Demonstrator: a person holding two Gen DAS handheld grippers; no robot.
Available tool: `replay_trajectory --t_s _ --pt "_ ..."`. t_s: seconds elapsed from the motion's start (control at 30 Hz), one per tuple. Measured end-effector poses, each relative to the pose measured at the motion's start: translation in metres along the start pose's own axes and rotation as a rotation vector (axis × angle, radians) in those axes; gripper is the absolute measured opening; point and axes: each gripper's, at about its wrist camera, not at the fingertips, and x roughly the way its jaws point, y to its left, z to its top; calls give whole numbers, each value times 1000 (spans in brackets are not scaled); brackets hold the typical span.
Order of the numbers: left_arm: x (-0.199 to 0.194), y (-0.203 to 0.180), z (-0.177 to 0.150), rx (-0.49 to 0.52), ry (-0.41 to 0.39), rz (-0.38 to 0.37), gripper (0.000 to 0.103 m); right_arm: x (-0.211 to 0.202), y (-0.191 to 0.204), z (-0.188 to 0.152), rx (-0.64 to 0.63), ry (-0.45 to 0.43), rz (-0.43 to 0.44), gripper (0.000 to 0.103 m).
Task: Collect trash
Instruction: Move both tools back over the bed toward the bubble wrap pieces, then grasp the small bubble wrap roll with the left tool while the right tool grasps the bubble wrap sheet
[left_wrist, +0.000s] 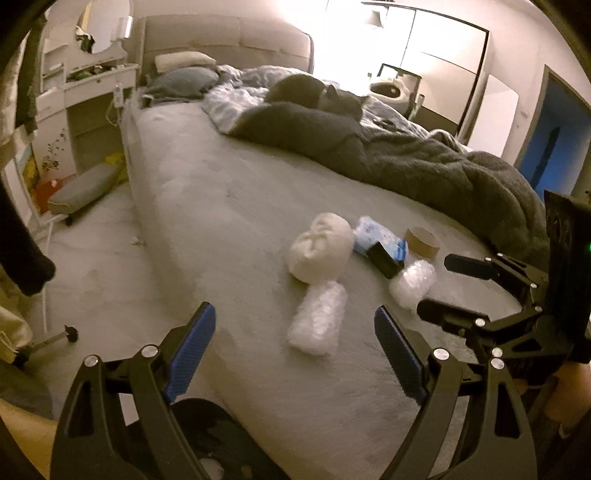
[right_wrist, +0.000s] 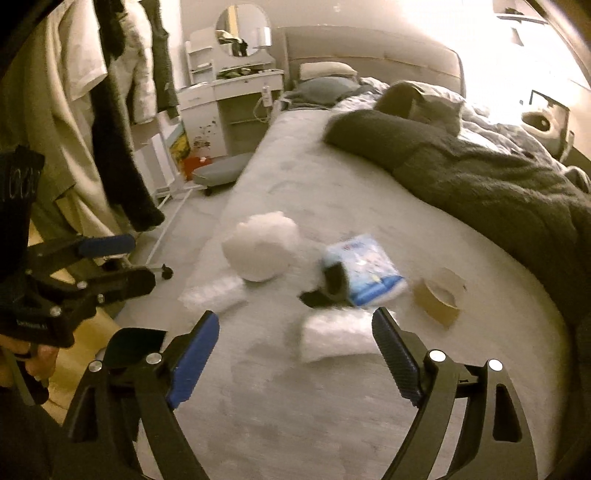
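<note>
- both claws, left and right, spread, empty, above bed.
- bubble wrap nearest right claw: light, squashy; pinch mid-roll.
- tape core beyond wrap: stiff; grip rim.

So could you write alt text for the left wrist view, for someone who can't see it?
An open left hand-held gripper hovers over a grey bed scattered with trash: bubble wrap rolls, a white crumpled bag, a blue packet and a cardboard tape core. The right hand-held gripper, also open, reaches in from the right.
</note>
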Motion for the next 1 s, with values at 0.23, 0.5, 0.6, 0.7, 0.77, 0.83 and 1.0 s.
replay_trajectory --t_s 0.23,0.5,0.6,0.7,0.77,0.83,1.0 --pt "25 -12 -3 30 45 -9 88 4 -22 -6 38 22 -35 88" --pt "46 -21 -8 41 75 -14 80 12 -41 -15 72 60 -44 91" --pt "50 -24 -8 42 83 -21 74 13 -41 -17 74 67 -31 91" --pt "54 -28 -9 54 93 -17 67 12 -38 -18 65 70 -27 91" --pt "57 -29 -10 58 101 -9 64 13 -37 -19 66 73 -25 91" --pt "59 -28 -10 57 104 -4 57 15 -37 -20 66 78 -24 91" --pt "61 -25 -12 50 117 2 41 21 -35 -19 64 88 -25 91"
